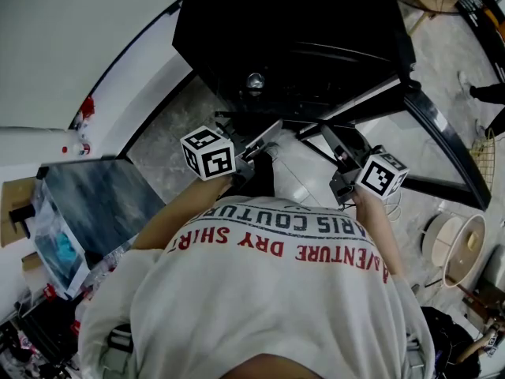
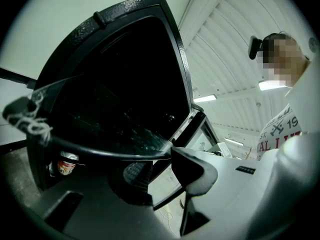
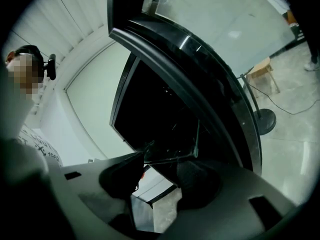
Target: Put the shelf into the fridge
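I hold two tools before the one open fridge [image 1: 292, 30]. My left tool [image 2: 159, 165] grips the single glass shelf [image 2: 100, 151] at the fridge's opening. My right tool [image 3: 159, 173] is open around the shelf's edge.

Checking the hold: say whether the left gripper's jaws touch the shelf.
Touching. The left gripper view shows the shelf rim ending between the jaws of the left gripper, against their tips.

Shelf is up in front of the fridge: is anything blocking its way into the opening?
Nothing visible does. The door stands open to the right, and the shelf faces the open front of the fridge. The inside is too dark to rule out other fittings; one can shows low down.
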Available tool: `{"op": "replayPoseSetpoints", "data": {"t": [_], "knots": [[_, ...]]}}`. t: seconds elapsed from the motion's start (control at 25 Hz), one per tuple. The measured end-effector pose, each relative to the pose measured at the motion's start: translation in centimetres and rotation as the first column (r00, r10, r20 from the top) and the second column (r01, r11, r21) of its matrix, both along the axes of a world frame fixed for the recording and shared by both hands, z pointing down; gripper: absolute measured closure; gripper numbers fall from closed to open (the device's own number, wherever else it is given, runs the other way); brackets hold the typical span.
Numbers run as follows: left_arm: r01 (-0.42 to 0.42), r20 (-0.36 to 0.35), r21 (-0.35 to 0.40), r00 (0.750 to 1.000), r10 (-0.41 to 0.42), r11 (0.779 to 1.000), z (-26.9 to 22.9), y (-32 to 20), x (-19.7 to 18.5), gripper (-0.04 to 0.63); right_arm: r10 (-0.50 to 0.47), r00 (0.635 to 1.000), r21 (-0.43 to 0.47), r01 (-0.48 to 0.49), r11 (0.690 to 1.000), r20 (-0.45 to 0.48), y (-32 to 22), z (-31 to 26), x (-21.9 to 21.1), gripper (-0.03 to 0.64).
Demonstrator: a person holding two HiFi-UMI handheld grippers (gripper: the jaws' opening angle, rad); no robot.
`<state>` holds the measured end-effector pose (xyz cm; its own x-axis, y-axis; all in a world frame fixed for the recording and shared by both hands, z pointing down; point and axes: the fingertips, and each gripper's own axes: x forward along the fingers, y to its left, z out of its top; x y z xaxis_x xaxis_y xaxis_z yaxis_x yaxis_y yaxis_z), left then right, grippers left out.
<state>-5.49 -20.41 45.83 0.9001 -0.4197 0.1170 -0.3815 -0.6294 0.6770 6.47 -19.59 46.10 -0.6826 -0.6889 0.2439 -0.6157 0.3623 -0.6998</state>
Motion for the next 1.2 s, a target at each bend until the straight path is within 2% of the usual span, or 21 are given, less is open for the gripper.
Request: {"op": "replayPoseSetpoints", "data": {"t": [0.2, 0.36, 0.52, 0.6, 0.72, 1.2], "knots": [[0.006, 0.003, 0.0, 1.0, -0.006, 1.0, 0.0, -0.8, 0.2, 0.466, -0.017, 1.0, -0.007, 0.017, 1.0, 0.003, 0.8, -0.2, 0.1, 0.425], [0.014, 0.007, -0.001, 1.0, -0.014, 1.0, 0.0, -1.5, 0.2, 0.465, -0.042, 0.999, 0.007, 0.042, 0.999, -0.027, 1.4, -0.4, -0.2, 0.426], [0.027, 0.021, 0.006, 0.999, -0.027, 1.0, 0.1, -2.0, 0.4, 0.46, -0.067, 0.996, 0.038, 0.069, 0.997, -0.066, 1.6, -0.9, -0.7, 0.461], [0.034, 0.022, 0.006, 0.999, -0.034, 0.999, 0.1, -2.3, 0.5, 0.459, -0.078, 0.992, 0.038, 0.082, 0.996, -0.095, 1.6, -1.0, -1.0, 0.513], [0.045, 0.024, 0.006, 0.999, -0.046, 0.999, 0.1, -2.6, 0.5, 0.457, -0.086, 0.987, 0.059, 0.094, 0.994, -0.139, 1.4, -1.3, -1.3, 0.552], [0.072, 0.046, 0.013, 0.996, -0.073, 0.997, 0.2, -3.9, 0.6, 0.448, -0.111, 0.985, 0.12, 0.127, 0.985, -0.135, 1.0, -2.6, -3.1, 0.58]]}}
